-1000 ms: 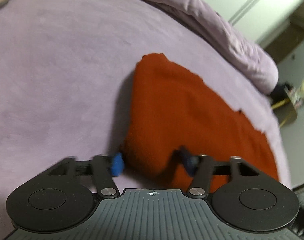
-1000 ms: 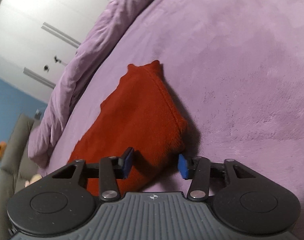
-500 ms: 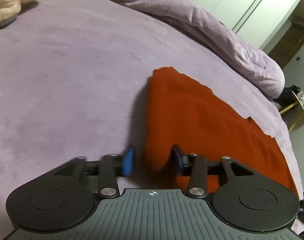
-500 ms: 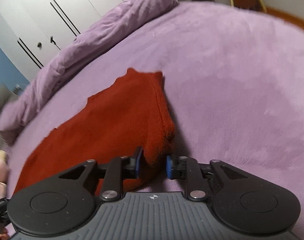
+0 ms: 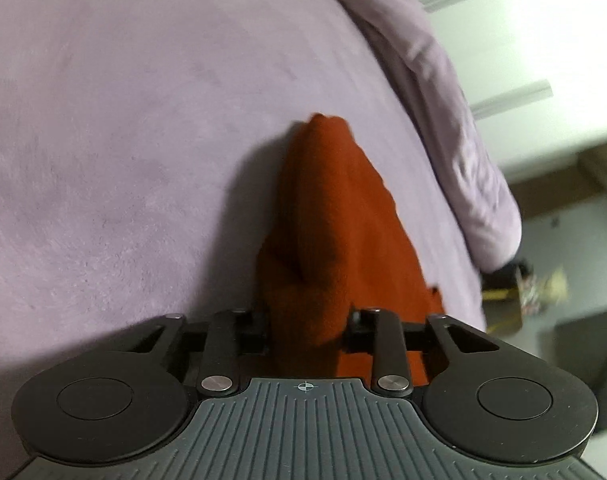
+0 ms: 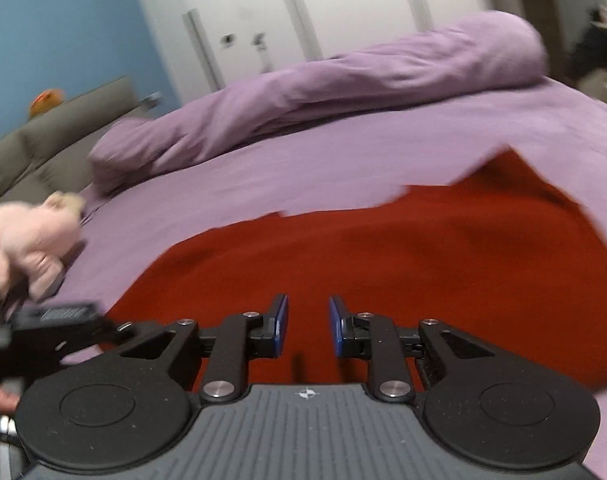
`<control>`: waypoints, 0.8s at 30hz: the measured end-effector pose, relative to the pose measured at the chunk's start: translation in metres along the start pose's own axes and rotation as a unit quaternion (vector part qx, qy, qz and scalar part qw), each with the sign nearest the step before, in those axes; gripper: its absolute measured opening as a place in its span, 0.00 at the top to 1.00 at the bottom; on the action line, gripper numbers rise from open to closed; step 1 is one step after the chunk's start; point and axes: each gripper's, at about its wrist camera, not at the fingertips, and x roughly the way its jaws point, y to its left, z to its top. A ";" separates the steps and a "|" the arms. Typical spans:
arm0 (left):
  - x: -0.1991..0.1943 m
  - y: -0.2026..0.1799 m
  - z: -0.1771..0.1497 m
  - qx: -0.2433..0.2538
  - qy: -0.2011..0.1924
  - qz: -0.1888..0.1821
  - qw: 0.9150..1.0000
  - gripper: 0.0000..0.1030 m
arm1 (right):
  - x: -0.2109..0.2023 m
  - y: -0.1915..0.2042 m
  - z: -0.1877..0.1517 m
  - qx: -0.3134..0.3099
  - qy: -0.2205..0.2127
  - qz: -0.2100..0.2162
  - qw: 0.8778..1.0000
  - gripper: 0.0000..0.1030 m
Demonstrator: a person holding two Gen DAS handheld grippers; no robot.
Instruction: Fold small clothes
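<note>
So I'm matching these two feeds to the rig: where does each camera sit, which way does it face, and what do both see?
Left wrist: on the left gripper, facing along its fingers across the purple bed; its jaws grip a raised fold of the red garment.
Right wrist: on the right gripper, facing over the garment toward the rolled duvet and wardrobe; jaws apart, empty; the left gripper's body and a pink plush toy at left.
Shared: garment, bed, duvet, wardrobe.

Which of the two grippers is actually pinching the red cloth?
The left gripper: a ridge of the red cloth is clamped between its fingers. The right gripper is open, hovering over the cloth.
</note>
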 end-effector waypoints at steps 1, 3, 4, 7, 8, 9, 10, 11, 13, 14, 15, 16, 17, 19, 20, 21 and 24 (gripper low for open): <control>0.001 0.001 0.000 -0.001 -0.003 -0.004 1.000 0.73 | 0.008 0.010 0.000 -0.009 0.007 0.009 1.000 0.82; 0.002 -0.001 -0.002 0.019 -0.011 0.000 1.000 0.75 | 0.023 0.026 -0.001 -0.022 0.019 0.017 0.999 0.84; 0.001 -0.003 -0.004 0.030 -0.015 0.003 0.999 0.76 | 0.031 0.031 -0.002 -0.027 0.026 0.018 0.999 0.84; 0.000 -0.008 -0.006 0.055 -0.018 0.014 0.998 0.77 | 0.064 0.034 -0.013 -0.042 0.075 0.010 0.996 0.86; 0.000 -0.011 -0.006 0.060 -0.018 0.016 0.998 0.77 | 0.067 0.034 -0.018 -0.053 0.075 0.014 0.996 0.86; 0.000 -0.015 -0.006 0.068 -0.020 0.018 0.997 0.78 | 0.066 0.034 -0.019 -0.072 0.069 0.019 0.995 0.86; 0.000 -0.021 -0.005 0.078 -0.023 0.022 0.996 0.78 | 0.063 0.034 -0.017 -0.084 0.071 0.022 0.994 0.86; -0.001 -0.025 -0.005 0.091 -0.026 0.026 0.995 0.78 | 0.057 0.031 -0.012 -0.080 0.071 0.027 0.994 0.87; -0.004 -0.034 -0.008 0.114 -0.031 0.030 0.993 0.78 | 0.039 0.023 -0.008 -0.055 0.048 0.026 0.997 0.88; -0.004 -0.038 -0.009 0.122 -0.033 0.033 0.991 0.78 | 0.031 0.021 -0.008 -0.048 0.031 0.018 0.998 0.87; -0.004 -0.041 -0.010 0.128 -0.034 0.038 0.991 0.78 | 0.027 0.017 -0.008 -0.040 0.020 0.009 0.999 0.85; -0.004 -0.042 -0.011 0.129 -0.034 0.042 0.990 0.78 | 0.027 0.011 -0.009 -0.027 0.026 0.006 0.999 0.85; -0.006 -0.042 -0.012 0.128 -0.034 0.046 0.990 0.78 | 0.032 0.006 -0.011 -0.009 0.044 0.014 0.999 0.86; -0.009 -0.044 -0.012 0.125 -0.033 0.051 0.990 0.79 | 0.043 0.001 -0.018 0.009 0.076 0.045 0.996 0.86; -0.012 -0.047 -0.013 0.130 -0.035 0.051 0.990 0.79 | 0.044 0.003 -0.020 -0.005 0.073 0.044 0.996 0.88; -0.014 -0.053 -0.014 0.143 -0.038 0.052 0.988 0.79 | 0.042 0.005 -0.018 -0.012 0.074 0.040 0.996 0.88; -0.022 -0.079 -0.022 0.192 -0.046 0.050 0.979 0.80 | 0.025 -0.004 -0.010 0.014 0.060 0.043 0.997 0.87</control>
